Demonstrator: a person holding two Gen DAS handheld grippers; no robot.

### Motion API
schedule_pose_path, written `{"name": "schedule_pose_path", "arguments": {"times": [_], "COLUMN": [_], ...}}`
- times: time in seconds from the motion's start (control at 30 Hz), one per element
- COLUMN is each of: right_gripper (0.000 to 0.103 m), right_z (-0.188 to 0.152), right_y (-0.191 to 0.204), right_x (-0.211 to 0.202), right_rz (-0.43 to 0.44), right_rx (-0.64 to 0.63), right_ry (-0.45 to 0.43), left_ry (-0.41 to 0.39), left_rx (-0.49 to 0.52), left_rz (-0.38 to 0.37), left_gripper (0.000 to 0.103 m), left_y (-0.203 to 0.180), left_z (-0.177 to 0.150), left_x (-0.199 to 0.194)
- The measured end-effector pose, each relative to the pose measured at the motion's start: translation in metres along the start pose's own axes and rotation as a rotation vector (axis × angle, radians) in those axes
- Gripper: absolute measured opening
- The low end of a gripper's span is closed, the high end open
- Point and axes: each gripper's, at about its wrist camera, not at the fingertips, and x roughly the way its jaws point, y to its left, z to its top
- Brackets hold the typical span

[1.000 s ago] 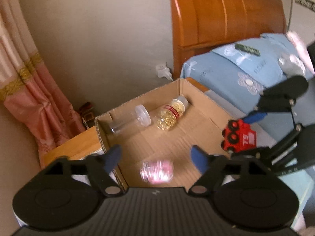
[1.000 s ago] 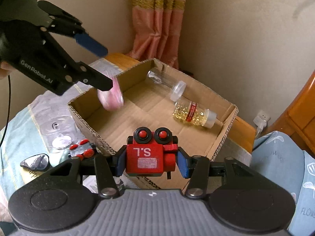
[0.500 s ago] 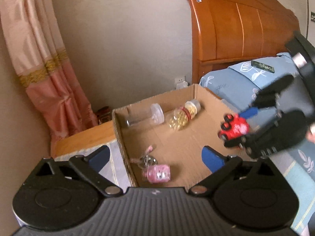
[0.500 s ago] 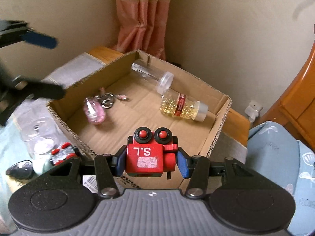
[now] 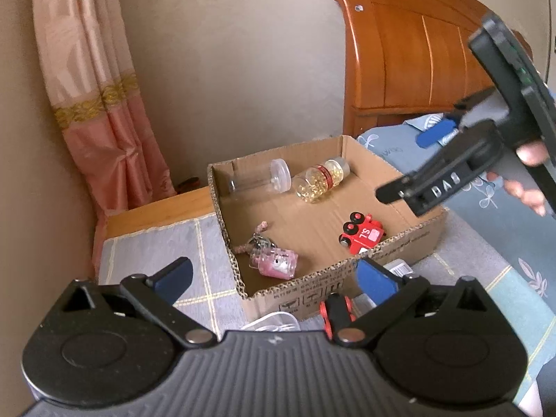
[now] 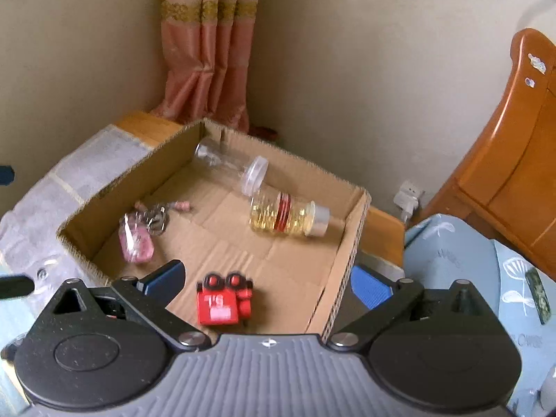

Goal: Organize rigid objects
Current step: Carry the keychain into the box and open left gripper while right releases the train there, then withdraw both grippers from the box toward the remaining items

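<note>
My right claw (image 6: 266,283) is spread wide with nothing in it; the red train (image 6: 224,300) lies on the box (image 6: 351,243) floor between its fingers, near 6 o'clock. My left claw (image 5: 274,274) gapes too, with the box's near wall at 12 o'clock.

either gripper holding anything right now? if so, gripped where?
Nothing held. Left gripper and right gripper are both open with nothing between the fingers; the red toy train lies free on the box floor.
</note>
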Motion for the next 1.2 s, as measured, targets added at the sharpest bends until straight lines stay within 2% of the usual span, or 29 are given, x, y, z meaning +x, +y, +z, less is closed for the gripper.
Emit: {"name": "schedule_pose_path", "arguments": {"times": [0.2,0.33,0.5,0.63,0.83,0.97,1.2], "right_gripper": [0.103,0.103,0.103,0.103,0.103,0.103,0.103], "right_z": [-0.027,-0.048,-0.076,-0.091,-0.102,-0.106,-0.124], "right_y": [0.012,0.016,0.028,0.035,0.051,0.060,0.037], "right_x": [-0.020,-0.028,-0.036,-0.033,-0.022,-0.013,-0.016], "right_rz": [-0.028,-0.015,-0.031,-0.015,0.024,0.004,0.048], "right_rx": [0.028,0.107,0.186,0.275,0.324,0.301,0.411], "right_ry": [0.012,0.017,-0.008,-0.009,0.023,0.041,0.026], "left_ry": [-0.043,-0.034,0.011,0.036,0.063,0.082,0.085], "left_rx": [-0.024,-0.102,-0.152,-0.190,-0.176,-0.189,-0.198], "left_rz": [0.094,0.074,0.126,0.121,0.150,0.137,0.135], "left_gripper": [0.102,0.102,0.102,0.102,0.102,0.102,0.102], "left_y": [-0.010,-0.008,-0.007,-0.003,-0.006,-0.006,-0.006], "left_z": [-0.012,-0.024,-0.040,-0.051,-0.062,-0.068,-0.070], "left_x": [-0.010,-0.016,-0.017,-0.018,-0.016,-0.015,-0.016]}}
